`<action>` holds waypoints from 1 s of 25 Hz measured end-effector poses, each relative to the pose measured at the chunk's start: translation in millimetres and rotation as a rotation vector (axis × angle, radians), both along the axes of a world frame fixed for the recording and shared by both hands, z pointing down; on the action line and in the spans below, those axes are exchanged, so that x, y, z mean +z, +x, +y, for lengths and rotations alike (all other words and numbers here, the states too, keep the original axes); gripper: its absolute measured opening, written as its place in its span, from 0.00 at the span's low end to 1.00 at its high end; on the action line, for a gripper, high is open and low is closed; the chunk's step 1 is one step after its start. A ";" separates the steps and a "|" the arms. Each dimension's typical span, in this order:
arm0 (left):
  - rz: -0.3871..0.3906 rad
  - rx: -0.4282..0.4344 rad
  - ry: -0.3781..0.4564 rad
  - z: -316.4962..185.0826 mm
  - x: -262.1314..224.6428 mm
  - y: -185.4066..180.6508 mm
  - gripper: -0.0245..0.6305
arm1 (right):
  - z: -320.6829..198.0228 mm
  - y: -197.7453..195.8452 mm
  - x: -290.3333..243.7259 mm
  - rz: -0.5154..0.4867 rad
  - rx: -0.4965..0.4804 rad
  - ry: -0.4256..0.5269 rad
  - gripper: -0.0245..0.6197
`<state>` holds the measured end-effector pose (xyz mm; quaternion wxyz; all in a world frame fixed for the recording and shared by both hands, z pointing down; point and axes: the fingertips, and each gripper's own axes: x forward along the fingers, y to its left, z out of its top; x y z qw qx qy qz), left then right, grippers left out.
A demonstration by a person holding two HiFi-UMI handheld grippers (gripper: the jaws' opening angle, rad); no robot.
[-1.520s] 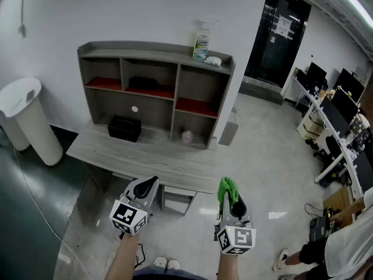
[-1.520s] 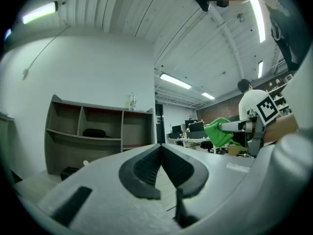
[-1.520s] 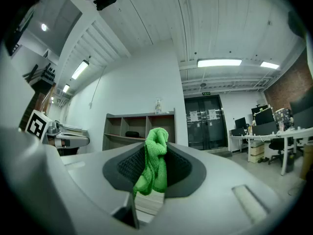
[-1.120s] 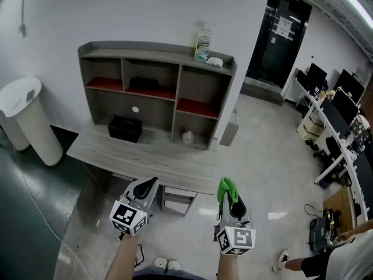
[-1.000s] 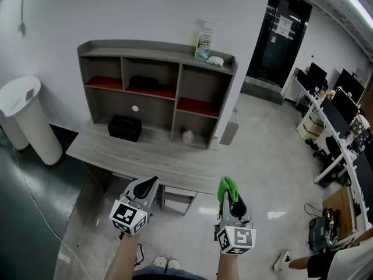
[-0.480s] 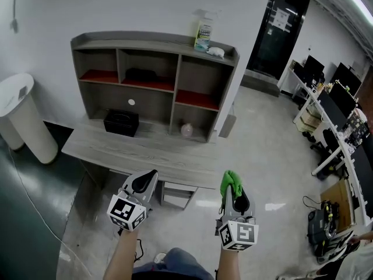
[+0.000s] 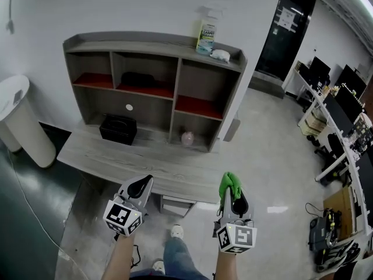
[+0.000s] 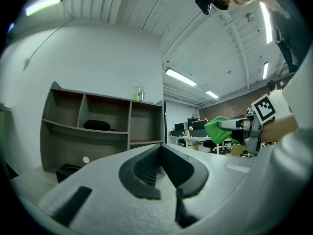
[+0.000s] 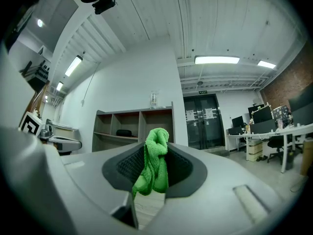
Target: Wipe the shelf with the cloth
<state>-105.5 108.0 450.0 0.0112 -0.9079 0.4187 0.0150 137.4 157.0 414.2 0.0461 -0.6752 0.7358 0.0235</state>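
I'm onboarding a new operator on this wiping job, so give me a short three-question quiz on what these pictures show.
1. True or false: the left hand-held gripper holds the green cloth.
2. What stands on top of the shelf unit? A) a spray bottle B) a potted plant C) a desk lamp
3. In a few words: where does the black box sit?
Key: 1. False: its jaws are shut on nothing, and the right hand-held gripper is shut on the cloth. 2. A. 3. On the desk, in the shelf unit's lower left bay.
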 end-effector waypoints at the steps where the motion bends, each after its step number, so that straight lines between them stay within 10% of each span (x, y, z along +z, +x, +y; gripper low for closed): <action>1: -0.003 -0.005 0.001 -12.1 0.9 2.8 0.04 | -13.4 3.4 0.6 -0.001 -0.001 0.004 0.23; 25: -0.036 -0.096 0.008 -272.9 -12.4 58.8 0.04 | -317.5 19.0 -25.9 0.080 -0.095 0.035 0.23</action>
